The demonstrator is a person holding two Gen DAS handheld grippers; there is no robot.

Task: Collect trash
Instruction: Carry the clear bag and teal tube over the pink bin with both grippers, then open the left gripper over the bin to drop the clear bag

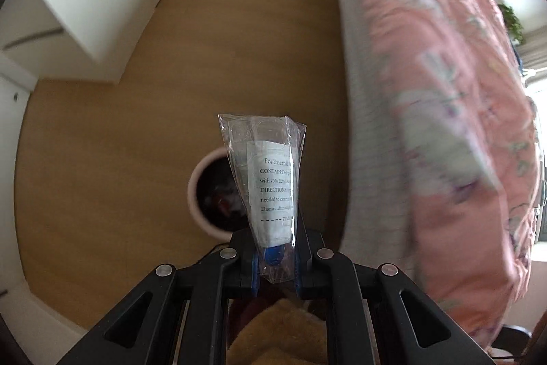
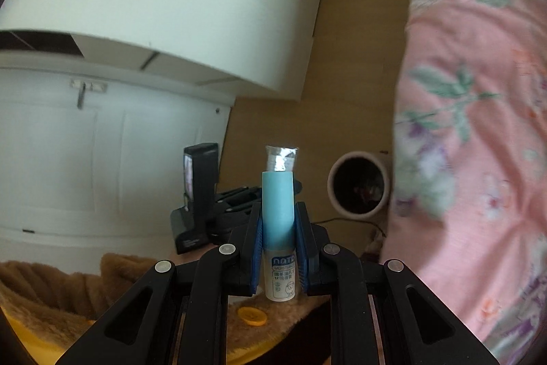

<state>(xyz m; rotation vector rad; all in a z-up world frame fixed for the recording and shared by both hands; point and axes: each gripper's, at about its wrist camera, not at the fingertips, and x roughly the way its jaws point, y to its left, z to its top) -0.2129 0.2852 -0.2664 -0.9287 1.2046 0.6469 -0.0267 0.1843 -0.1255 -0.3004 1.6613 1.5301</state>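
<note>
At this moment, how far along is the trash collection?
Done: the round bin on the wood floor already holds some dark litter.

In hand: the left gripper is shut on a clear plastic packet with a printed wipe sachet inside; the right gripper is shut on a lip balm tube with a teal cap.

Left: both items are above the floor, not yet dropped in the bin.

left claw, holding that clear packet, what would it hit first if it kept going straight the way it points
Probably the trash bin on the wood floor, which sits just behind the clear packet held in the left claw; depth is unclear.
</note>
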